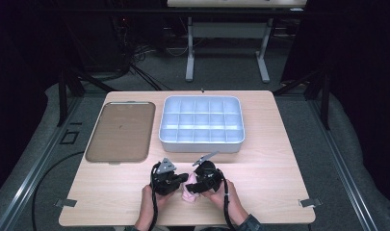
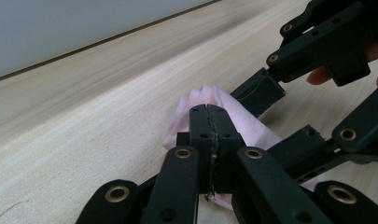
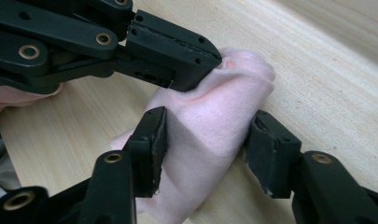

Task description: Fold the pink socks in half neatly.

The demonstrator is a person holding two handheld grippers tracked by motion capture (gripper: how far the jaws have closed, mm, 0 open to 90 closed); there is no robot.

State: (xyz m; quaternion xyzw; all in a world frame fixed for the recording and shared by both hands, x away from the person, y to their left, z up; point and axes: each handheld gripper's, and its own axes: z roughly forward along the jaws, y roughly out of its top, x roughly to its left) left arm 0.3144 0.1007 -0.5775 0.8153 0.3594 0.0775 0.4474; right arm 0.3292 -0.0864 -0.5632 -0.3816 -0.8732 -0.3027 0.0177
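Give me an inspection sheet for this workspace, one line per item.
Surface: light wooden table, bare at its right.
Job's things: pink cloth bunched at the front edge.
Clutter: brown tray far left; white divided bin, compartments look empty.
Grippers: left gripper shut on the pink cloth; right gripper open, jaws on either side of it.
Cables: black cable on the floor at left.
Surroundings: grey floor, white table legs beyond.

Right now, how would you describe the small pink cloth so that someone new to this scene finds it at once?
Start at the light wooden table and go to its near edge, in front of the white compartment tray. There the left gripper and the right gripper meet over a small folded pink cloth. It is the only soft, pink thing there.
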